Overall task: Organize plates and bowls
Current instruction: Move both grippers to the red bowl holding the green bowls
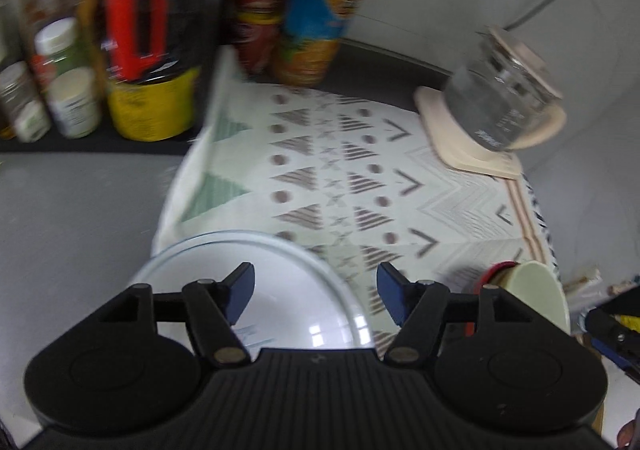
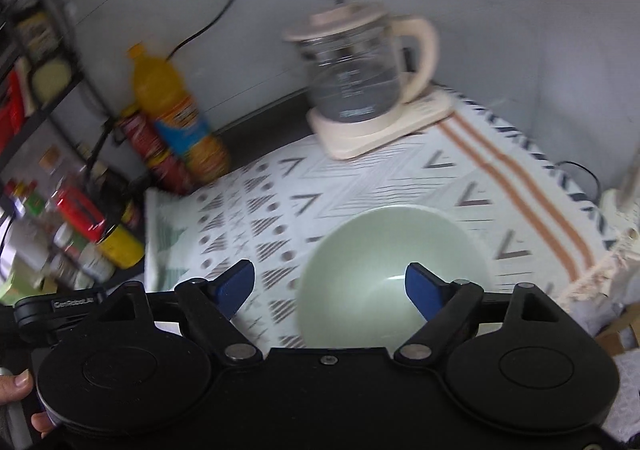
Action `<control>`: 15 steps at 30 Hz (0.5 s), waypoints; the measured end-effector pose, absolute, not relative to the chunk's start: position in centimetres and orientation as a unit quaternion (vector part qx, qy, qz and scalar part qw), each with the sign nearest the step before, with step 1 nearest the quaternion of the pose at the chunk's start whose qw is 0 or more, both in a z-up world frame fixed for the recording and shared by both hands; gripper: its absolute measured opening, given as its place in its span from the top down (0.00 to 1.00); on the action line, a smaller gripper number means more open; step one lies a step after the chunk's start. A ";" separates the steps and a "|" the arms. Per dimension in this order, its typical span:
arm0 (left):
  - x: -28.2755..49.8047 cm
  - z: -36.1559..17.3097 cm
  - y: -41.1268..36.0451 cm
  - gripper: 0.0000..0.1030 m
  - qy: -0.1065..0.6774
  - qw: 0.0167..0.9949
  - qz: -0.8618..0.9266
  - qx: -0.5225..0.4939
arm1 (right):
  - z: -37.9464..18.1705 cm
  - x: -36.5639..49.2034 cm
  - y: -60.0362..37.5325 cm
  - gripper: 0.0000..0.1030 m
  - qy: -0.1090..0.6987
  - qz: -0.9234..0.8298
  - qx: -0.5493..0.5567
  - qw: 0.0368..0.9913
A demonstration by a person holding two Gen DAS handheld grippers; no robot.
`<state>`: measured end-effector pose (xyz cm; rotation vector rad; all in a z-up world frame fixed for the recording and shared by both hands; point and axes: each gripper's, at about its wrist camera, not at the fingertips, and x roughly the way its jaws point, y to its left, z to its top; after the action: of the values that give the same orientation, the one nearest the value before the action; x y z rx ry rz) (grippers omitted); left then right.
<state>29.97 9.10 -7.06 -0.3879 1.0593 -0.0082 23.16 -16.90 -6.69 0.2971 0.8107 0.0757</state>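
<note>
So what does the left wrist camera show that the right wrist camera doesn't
Only the left wrist view shows the white plate under the open left gripper, on the near left corner of the patterned cloth. Only the right wrist view shows the inside of the green bowl below the open right gripper, the kettle's handle and the cloth's orange stripes. Both show the glass kettle on its base, the orange drink bottle, the jars at the left and the cloth.
</note>
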 end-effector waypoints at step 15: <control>34.1 -7.7 0.9 0.28 0.530 0.828 -0.113 -0.142 | -8.7 23.6 -22.4 0.20 0.408 -0.036 0.178 0.895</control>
<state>34.10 0.86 -7.75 -0.3025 1.1254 -0.2389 23.63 -22.44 -8.73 0.3686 0.8467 -0.0742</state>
